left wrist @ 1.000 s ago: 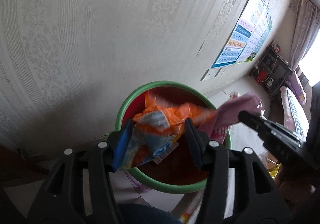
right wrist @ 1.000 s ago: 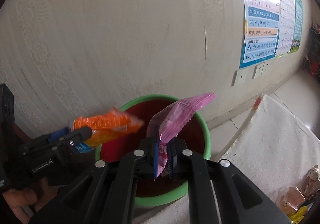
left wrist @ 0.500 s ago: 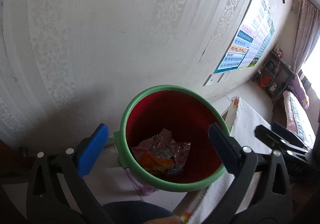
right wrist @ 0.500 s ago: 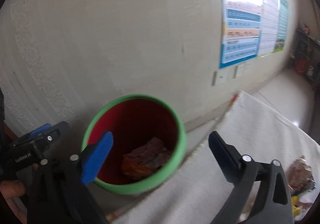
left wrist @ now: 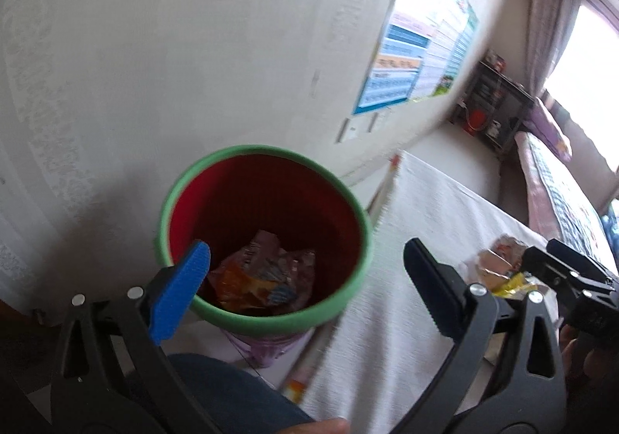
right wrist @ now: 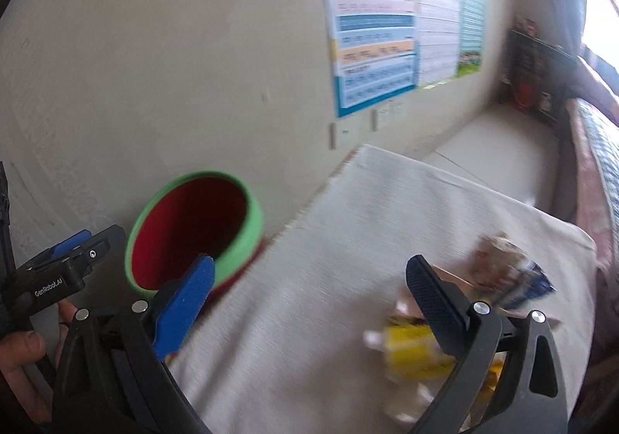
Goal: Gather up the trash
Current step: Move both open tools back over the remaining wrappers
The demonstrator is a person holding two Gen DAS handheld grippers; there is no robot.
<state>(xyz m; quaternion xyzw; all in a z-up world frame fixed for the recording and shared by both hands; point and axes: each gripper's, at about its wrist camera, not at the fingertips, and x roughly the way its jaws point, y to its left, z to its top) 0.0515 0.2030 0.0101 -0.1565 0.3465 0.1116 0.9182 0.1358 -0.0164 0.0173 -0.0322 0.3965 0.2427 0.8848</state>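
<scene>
Both wrappers I was holding a second ago are gone from my jaws: the orange pack and the pink one now lie among the wrappers (left wrist: 267, 275) at the bottom of the bin (left wrist: 348, 198). Since the drop I have swung both cameras rightward, so the cloth (right wrist: 348, 240) fills far more of each view than it did half a second back.

My left gripper (left wrist: 305, 271) is spread wide and empty, hanging over the near rim of the bin. My right gripper (right wrist: 309, 290) is just as wide and holds nothing; it is above the cloth, with the bin off to its left against the wall (right wrist: 154, 47).

So that delivery is done, I judge, and the job moves to the next load. The remaining trash (right wrist: 483, 302) sits in a blurred heap near the far right end of the cloth: a yellow pack, something blue and white, a crumpled brownish piece. From the left view the pile (left wrist: 499, 263) lies just beside my right tool. I cannot tell how many pieces are left.
</scene>
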